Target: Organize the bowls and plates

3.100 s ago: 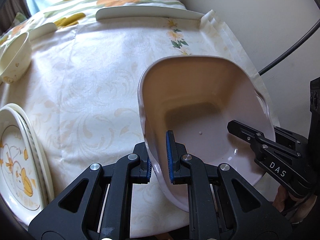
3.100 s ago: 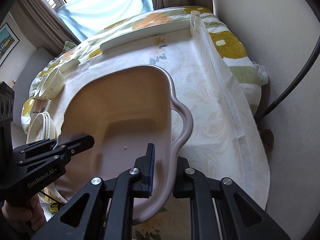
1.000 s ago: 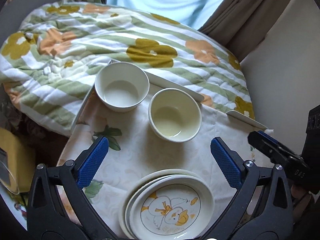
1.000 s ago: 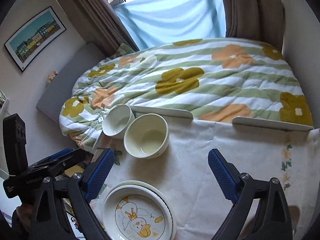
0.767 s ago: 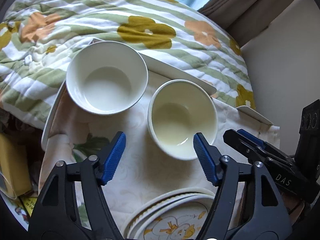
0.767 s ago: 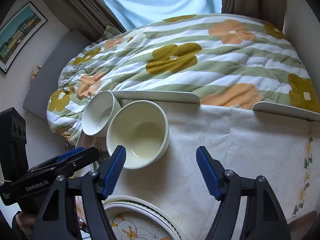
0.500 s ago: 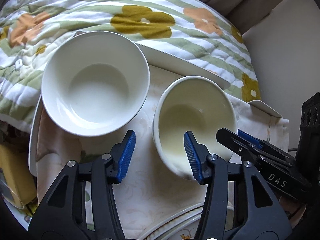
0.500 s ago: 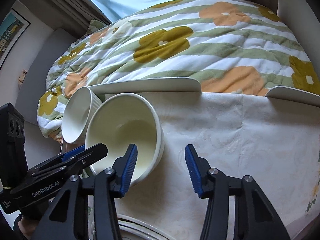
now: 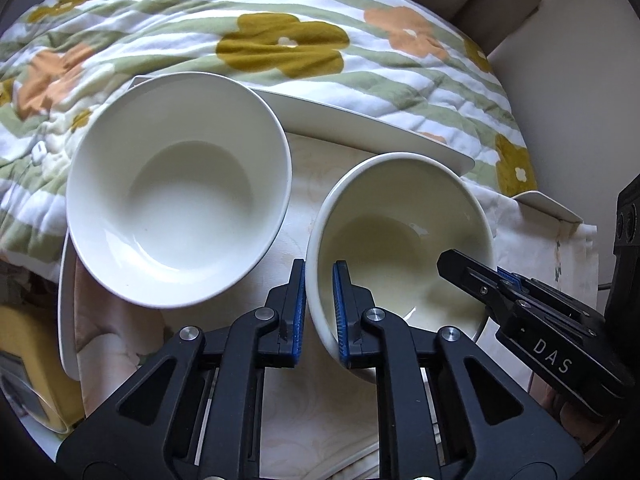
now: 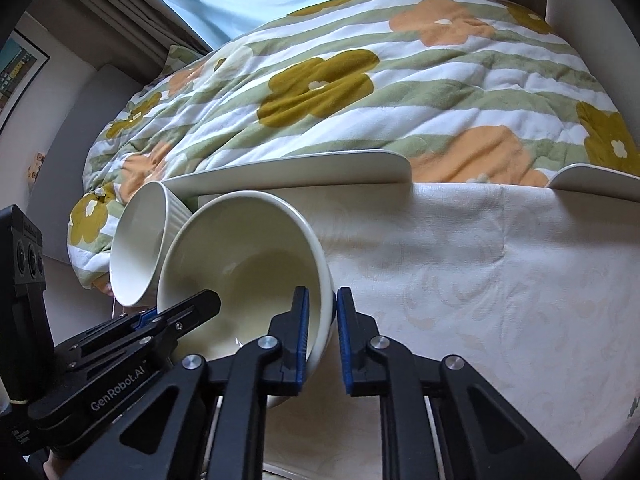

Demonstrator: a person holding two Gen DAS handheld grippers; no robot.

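A flowered quilt (image 9: 280, 40) on a bed fills the background beyond a cloth-covered bench (image 10: 460, 280) with a raised white rim, where two bowls stand side by side at the far left corner. The cream bowl (image 9: 400, 232), the nearer-right of the pair, is caught from both sides at once: the left claw (image 9: 319, 312) has just been closing and now clamps the bowl's wall at about 8 o'clock on its rim, one blue pad inside and one outside, while the right claw (image 10: 322, 328), also just closed, pinches the wall on the opposite side, at roughly 4 o'clock in the left wrist view. The two-sided hold looks chosen to keep a smooth, deep bowl level and stop it swinging when raised. The white bowl (image 9: 176, 188), at 9 o'clock from the cream one and just beside it without clearly touching, sits free on the bench, its ribbed outside showing in the right wrist view. With its mouth open and nothing inside, it appears the likely place for nesting the cream bowl, though the lift has not yet begun. A yellow object (image 9: 28, 360) lies off the bench's left edge.
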